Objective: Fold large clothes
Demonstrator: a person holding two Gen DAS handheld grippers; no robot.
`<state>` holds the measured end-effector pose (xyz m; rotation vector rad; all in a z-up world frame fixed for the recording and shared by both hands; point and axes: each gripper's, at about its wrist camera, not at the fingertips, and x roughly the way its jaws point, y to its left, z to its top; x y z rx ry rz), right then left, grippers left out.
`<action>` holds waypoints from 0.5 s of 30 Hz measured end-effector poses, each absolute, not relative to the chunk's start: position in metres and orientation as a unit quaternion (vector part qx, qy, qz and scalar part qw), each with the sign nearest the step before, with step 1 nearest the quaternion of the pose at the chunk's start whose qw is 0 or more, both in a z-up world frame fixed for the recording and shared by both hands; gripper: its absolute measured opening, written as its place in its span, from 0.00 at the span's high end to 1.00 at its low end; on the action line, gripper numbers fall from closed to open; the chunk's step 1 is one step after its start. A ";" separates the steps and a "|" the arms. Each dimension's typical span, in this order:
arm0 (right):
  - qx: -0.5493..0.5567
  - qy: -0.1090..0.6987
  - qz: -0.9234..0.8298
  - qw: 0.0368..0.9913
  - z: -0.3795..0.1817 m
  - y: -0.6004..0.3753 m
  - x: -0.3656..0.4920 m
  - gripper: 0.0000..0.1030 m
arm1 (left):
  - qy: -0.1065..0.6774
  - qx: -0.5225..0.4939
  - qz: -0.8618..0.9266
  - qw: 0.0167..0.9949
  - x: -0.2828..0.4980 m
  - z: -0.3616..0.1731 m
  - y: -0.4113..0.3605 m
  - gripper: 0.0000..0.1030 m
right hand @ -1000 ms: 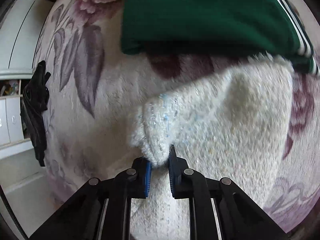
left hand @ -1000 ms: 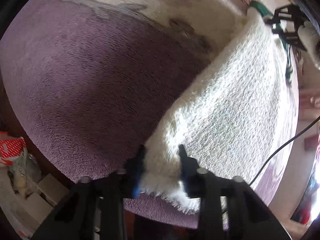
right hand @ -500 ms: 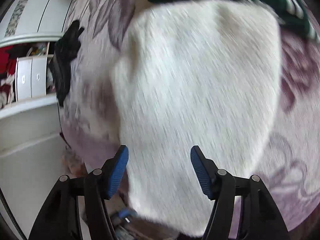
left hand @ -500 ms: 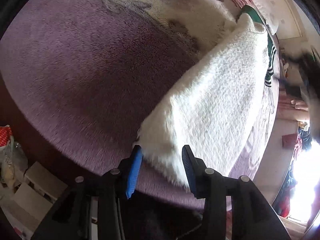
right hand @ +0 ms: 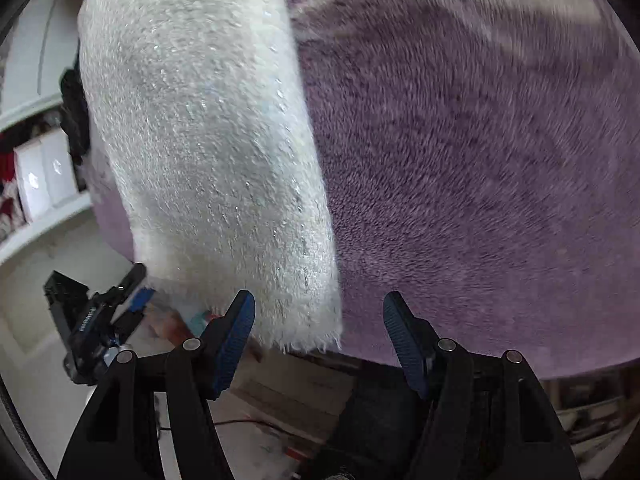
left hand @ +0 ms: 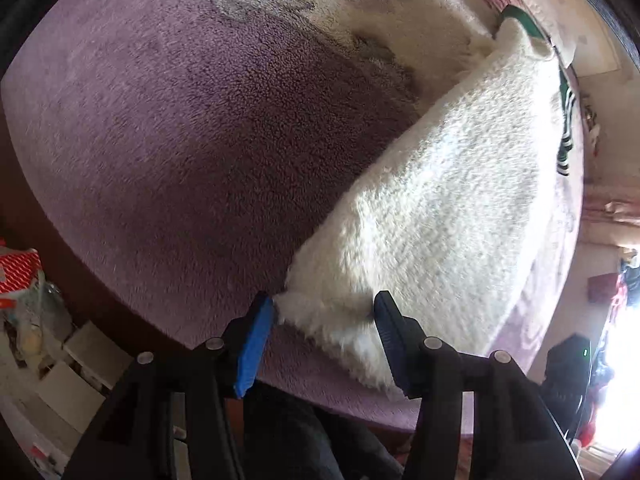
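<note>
A purple fleece blanket point(left hand: 168, 152) with a pale floral print covers the bed, and on it lies the fluffy white sweater point(left hand: 432, 216), folded into a long strip that reaches the bed's near edge, with a green striped garment point(left hand: 566, 120) at its far end. The left tongs point(left hand: 320, 336) have just been opening, the sweater's near corner loose between the spread blue pads. The right tongs point(right hand: 318, 328), just widened too, hold nothing, the sweater's hem edge near their left pad point(right hand: 236, 336).

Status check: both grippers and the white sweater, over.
Left hand-held gripper just opening, white sweater corner between pads, unpinched. Right hand-held gripper open, empty. Sweater folded on purple blanket.
</note>
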<state>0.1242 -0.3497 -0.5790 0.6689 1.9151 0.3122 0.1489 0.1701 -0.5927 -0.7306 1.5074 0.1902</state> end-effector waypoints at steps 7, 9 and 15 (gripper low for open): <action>0.353 0.774 0.117 0.513 -0.616 -0.347 0.101 0.74 | 0.635 -0.304 0.103 0.702 0.149 -0.595 0.159 0.80; 0.324 0.769 0.106 0.540 -0.603 -0.340 0.102 0.81 | 0.632 -0.305 0.100 0.706 0.144 -0.593 0.154 0.81; 0.290 0.775 0.057 0.559 -0.599 -0.325 0.106 0.82 | 0.663 -0.324 0.075 0.671 0.123 -0.623 0.159 0.81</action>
